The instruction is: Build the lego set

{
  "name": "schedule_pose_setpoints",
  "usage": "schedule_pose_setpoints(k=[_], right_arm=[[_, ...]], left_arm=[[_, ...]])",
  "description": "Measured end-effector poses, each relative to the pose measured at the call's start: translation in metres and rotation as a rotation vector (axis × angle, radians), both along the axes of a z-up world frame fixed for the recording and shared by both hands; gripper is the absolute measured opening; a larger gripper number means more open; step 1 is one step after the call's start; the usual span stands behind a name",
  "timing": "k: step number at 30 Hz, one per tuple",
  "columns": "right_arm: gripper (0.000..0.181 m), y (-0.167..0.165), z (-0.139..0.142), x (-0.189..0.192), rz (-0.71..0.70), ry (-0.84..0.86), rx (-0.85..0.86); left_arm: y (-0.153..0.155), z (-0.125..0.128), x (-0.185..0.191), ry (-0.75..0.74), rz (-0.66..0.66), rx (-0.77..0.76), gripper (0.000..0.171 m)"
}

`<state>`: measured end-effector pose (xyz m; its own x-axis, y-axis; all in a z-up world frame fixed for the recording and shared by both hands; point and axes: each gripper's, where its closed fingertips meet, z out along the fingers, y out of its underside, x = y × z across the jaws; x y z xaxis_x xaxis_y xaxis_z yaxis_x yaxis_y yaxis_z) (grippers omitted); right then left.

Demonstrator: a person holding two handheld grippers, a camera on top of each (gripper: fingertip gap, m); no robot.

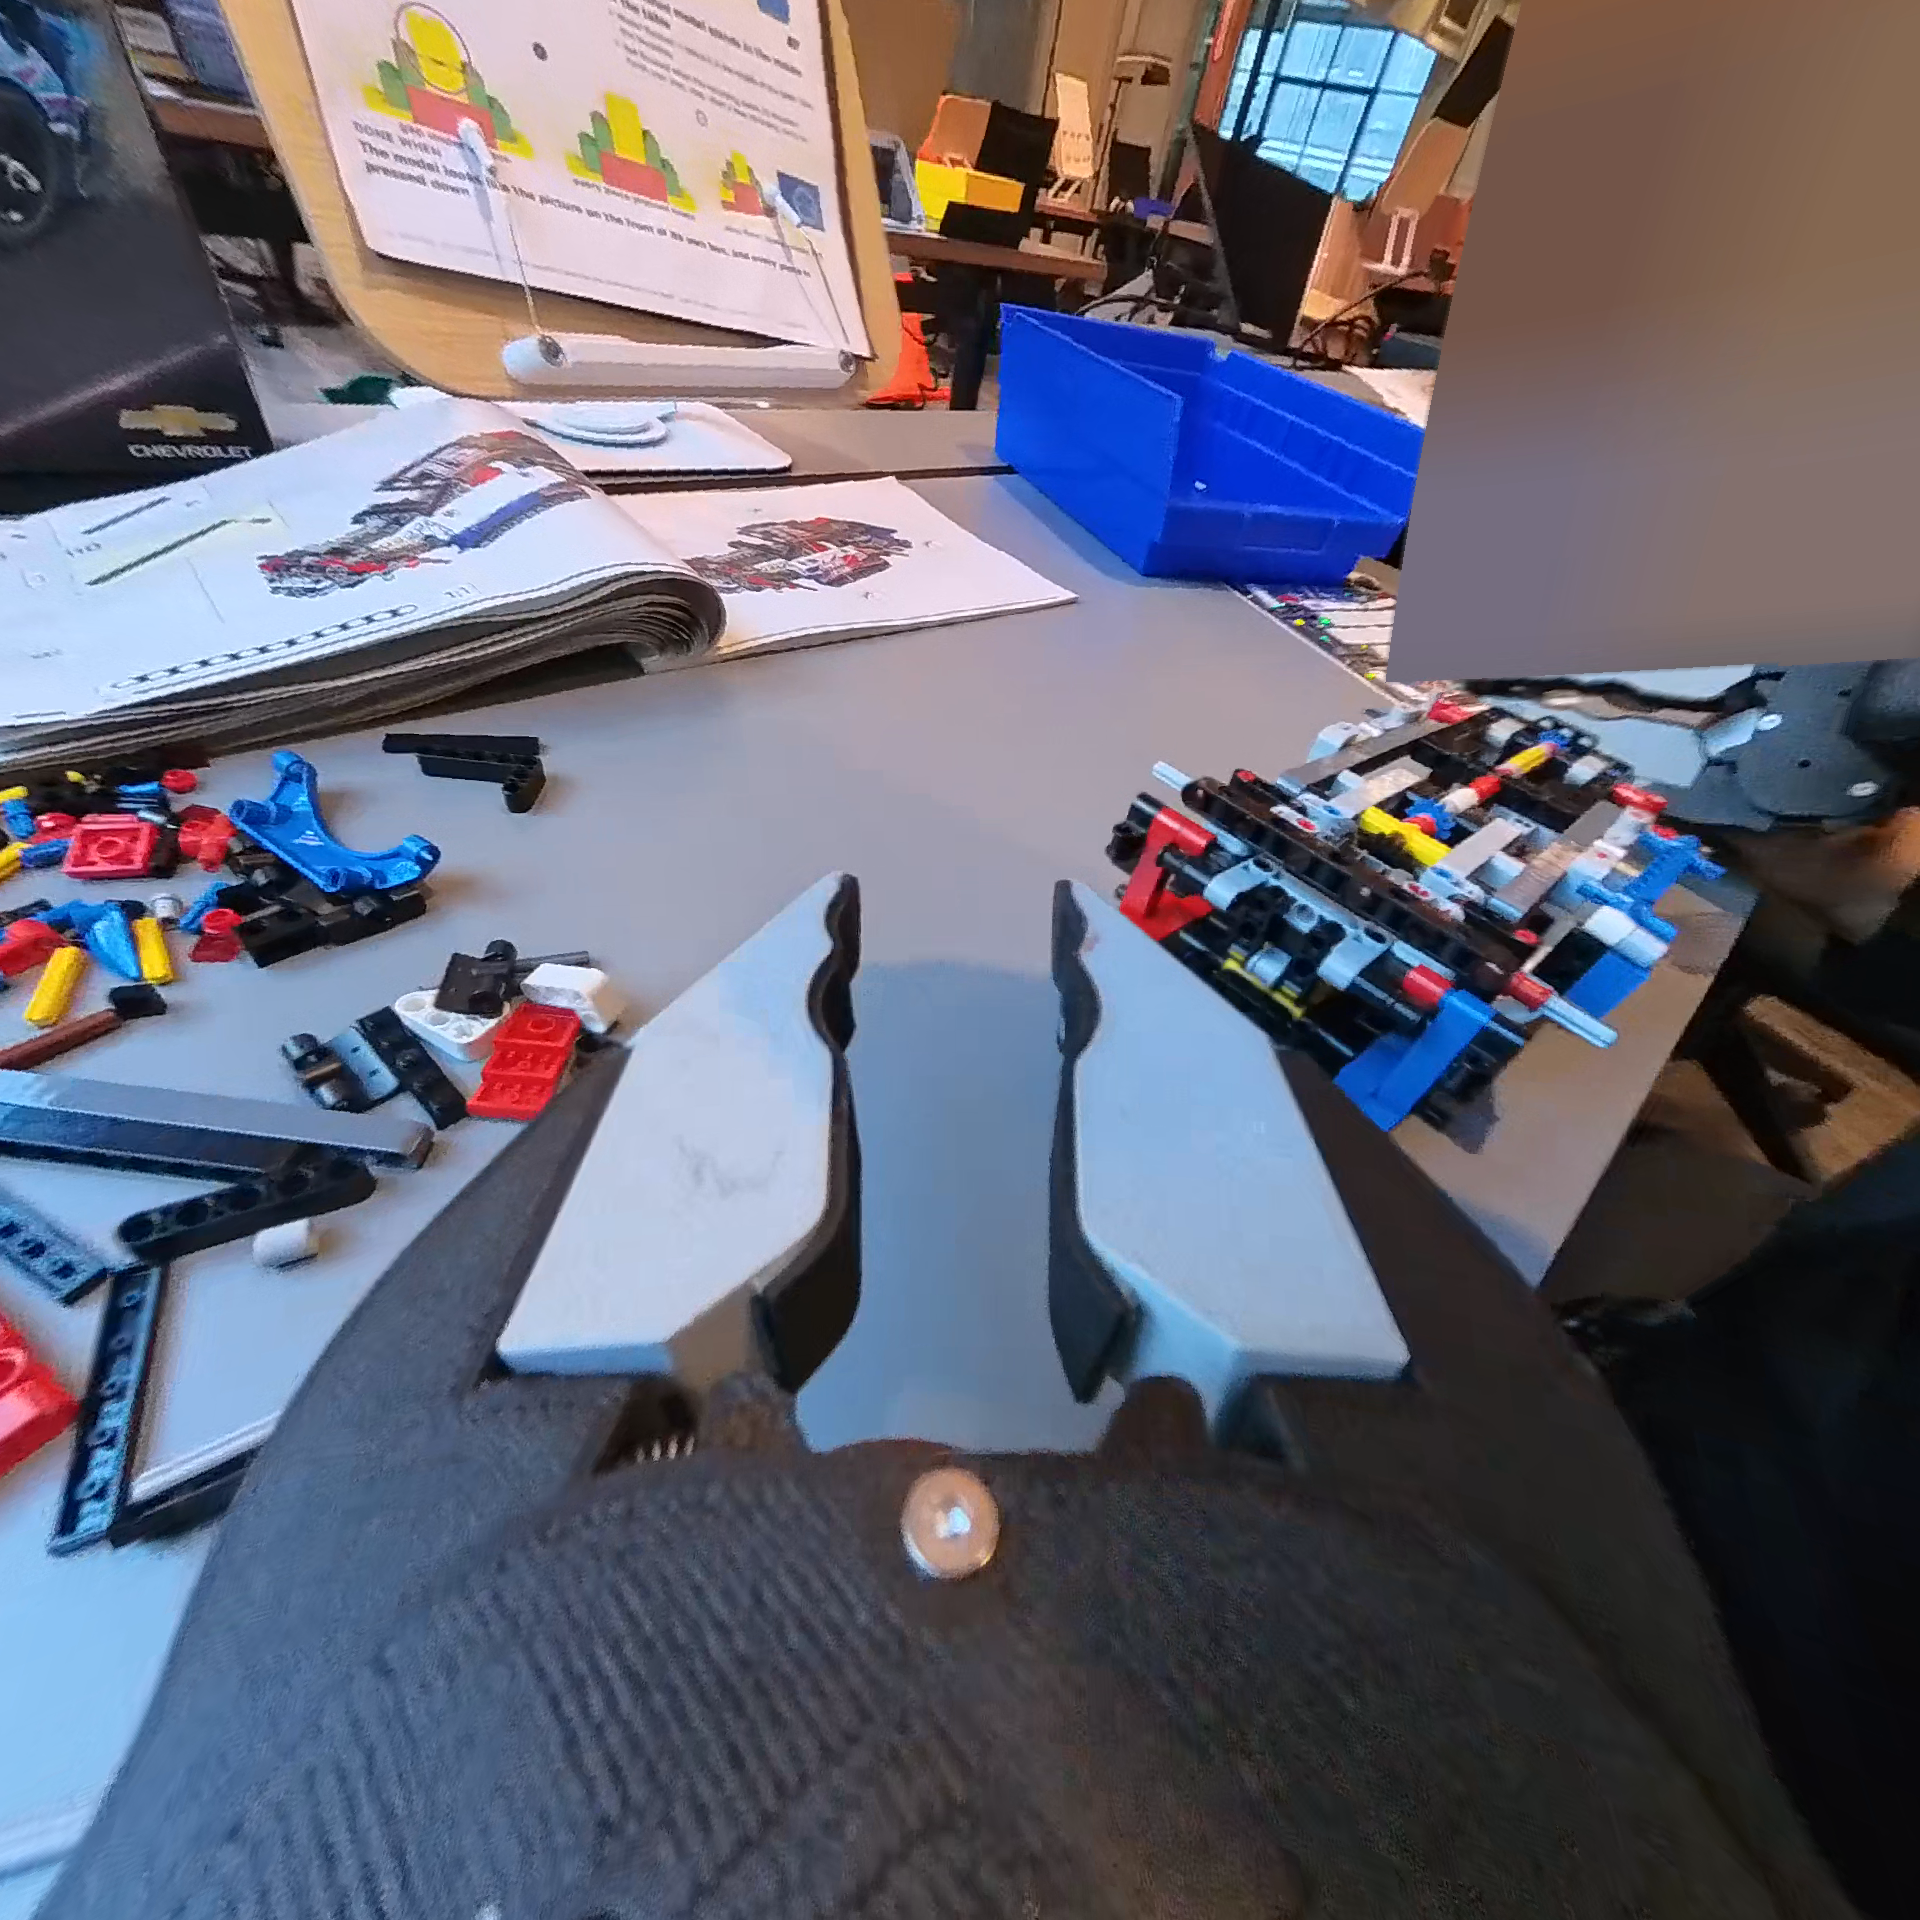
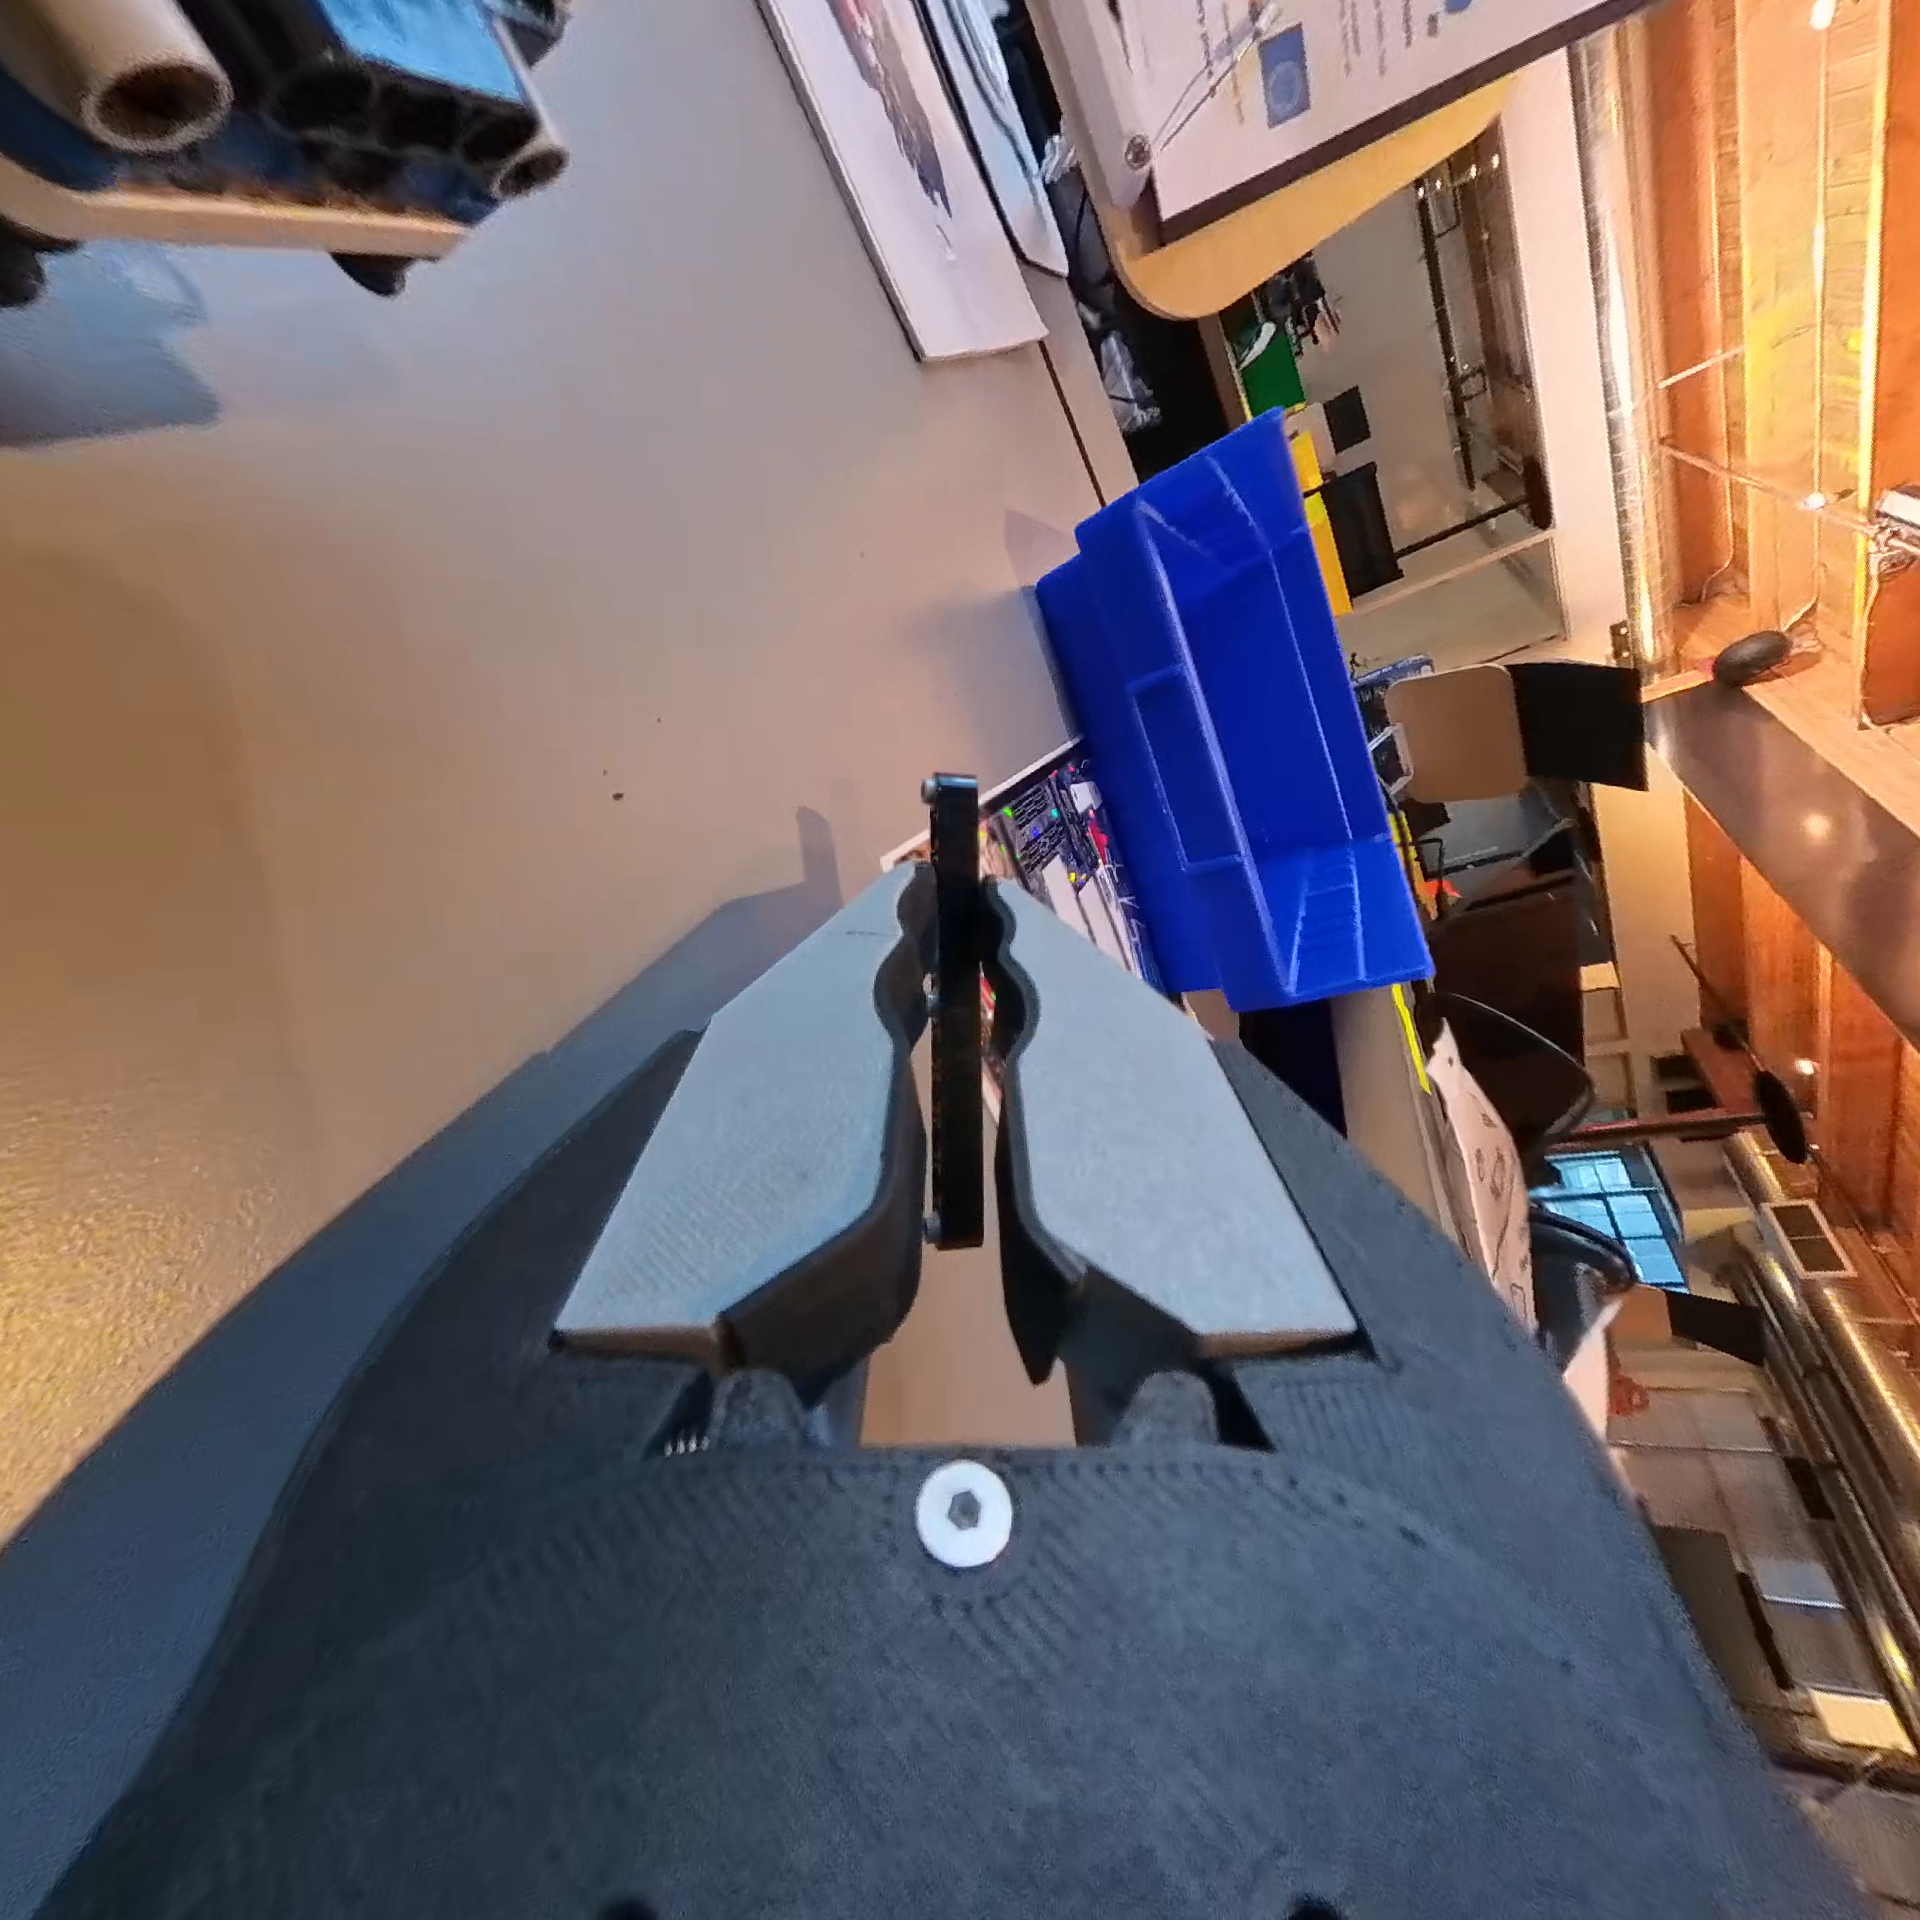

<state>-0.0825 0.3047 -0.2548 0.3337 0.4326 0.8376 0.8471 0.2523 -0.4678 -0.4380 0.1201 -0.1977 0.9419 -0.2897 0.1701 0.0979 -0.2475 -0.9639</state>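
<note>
The half-built lego model (image 1: 1423, 914), black with red, blue, yellow and grey parts, sits at the table's right edge. My left gripper (image 1: 956, 914) is open and empty above bare table, just left of the model. Loose lego pieces (image 1: 312, 935) lie spread on the left. My right gripper (image 2: 956, 894) is turned on its side and shut on a thin black lego beam (image 2: 956, 997), held edge-on between the pads. A blurred corner of the model (image 2: 312, 125) shows close at the top left of the right wrist view. The right gripper's body (image 1: 1808, 769) shows behind the model.
An open instruction booklet (image 1: 436, 561) lies at the back left. A blue bin (image 1: 1205, 468) stands at the back right and also shows in the right wrist view (image 2: 1236, 758). A board with an instruction sheet (image 1: 582, 156) stands behind. A black box (image 1: 114, 312) is far left. The tips of one gripper are about 40 cm away from the tips of the other.
</note>
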Motion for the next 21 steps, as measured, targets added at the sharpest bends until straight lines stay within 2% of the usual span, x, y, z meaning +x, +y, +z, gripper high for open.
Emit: schedule_pose_setpoints(k=[11,21], right_arm=[[0.006,0.011,-0.019,0.009,-0.080,-0.127,-0.018],[0.005,0.015,-0.020,0.011,-0.103,-0.136,-0.017]], left_arm=[[0.008,0.009,0.004,-0.092,-0.042,0.050,0.029],[0.013,0.007,-0.002,-0.208,-0.057,0.014,0.028]])
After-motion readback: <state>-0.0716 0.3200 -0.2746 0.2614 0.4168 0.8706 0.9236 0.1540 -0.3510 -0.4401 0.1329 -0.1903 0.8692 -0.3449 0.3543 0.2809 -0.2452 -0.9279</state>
